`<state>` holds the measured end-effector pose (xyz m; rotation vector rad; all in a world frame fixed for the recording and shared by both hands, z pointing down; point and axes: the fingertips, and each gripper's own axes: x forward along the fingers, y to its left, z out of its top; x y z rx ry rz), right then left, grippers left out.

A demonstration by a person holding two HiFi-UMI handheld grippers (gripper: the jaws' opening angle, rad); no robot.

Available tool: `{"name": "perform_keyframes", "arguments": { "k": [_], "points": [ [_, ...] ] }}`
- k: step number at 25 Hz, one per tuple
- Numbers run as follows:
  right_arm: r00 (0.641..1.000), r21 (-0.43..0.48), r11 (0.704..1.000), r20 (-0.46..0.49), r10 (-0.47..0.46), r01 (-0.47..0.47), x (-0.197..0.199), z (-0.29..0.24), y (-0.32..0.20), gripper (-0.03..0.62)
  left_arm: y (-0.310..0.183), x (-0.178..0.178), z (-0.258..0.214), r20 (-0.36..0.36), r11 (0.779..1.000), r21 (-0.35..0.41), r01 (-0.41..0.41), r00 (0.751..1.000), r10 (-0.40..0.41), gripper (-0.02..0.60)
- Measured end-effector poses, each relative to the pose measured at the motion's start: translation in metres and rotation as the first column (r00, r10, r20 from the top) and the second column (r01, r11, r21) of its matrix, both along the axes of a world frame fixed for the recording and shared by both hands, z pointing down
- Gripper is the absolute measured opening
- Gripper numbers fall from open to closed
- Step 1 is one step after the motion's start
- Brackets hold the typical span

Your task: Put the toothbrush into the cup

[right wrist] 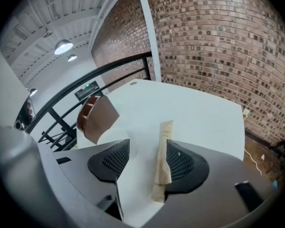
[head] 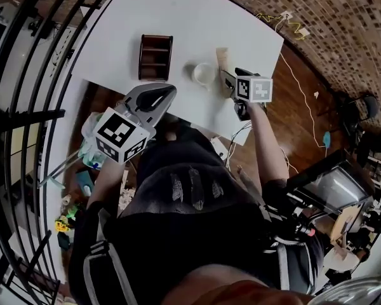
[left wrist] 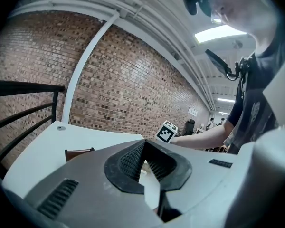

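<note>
Person: black shirt [head: 197,234] fills the bottom of the head view, with both arms reaching out to the table.
Left gripper [left wrist: 145,144]: fingers pressed together at the tips, nothing between them. It is held over the near edge of the white rectangular table [head: 178,18], just short of the dark brown wooden slotted rack [head: 155,57].
Right gripper [right wrist: 145,148]: fingers spread wide and angled down at the tabletop, gripping nothing.
Toothbrush: the toothbrush in its long tan paper sleeve [right wrist: 162,165] lies flat on the table between the right gripper's fingers. It runs along the right-hand black ribbed pad [right wrist: 180,163]; cannot tell if it touches. It is well clear of the other pad [right wrist: 109,160].
Cup: small white round cup [head: 204,74] stands upright between the rack and the sleeve, just beside the sleeve.
Task state: toothbrush is outside the cup.
</note>
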<state>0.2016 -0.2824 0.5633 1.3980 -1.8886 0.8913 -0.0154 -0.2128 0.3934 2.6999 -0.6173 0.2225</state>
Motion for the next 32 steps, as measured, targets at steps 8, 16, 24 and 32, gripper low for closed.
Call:
{"name": "perform_keyframes", "arguments": {
  "k": [8,16,24,32],
  "points": [
    [0.996,-0.152,0.988,-0.092,0.003,-0.017,0.013,0.06,-0.025,0.219,-0.02,0.006,0.006,0.038,0.999,-0.027,0.043,0.998,-0.042,-0.003],
    [0.988,-0.286,0.958,-0.154,-0.029,-0.017,0.01,0.103,-0.019,0.218,-0.03,-0.008,0.008,0.052,0.995,-0.039,0.089,0.995,-0.086,-0.003],
    [0.981,-0.309,0.949,-0.158,-0.114,0.061,0.006,0.098,-0.015,0.05,-0.028,-0.002,0.008,0.045,0.992,-0.039,0.117,0.992,-0.115,-0.003],
    [0.999,-0.175,0.984,0.013,-0.034,0.036,0.0,0.059,-0.015,0.041,-0.03,0.004,-0.002,0.038,0.993,-0.016,0.116,0.993,-0.115,-0.003]
  ]
}}
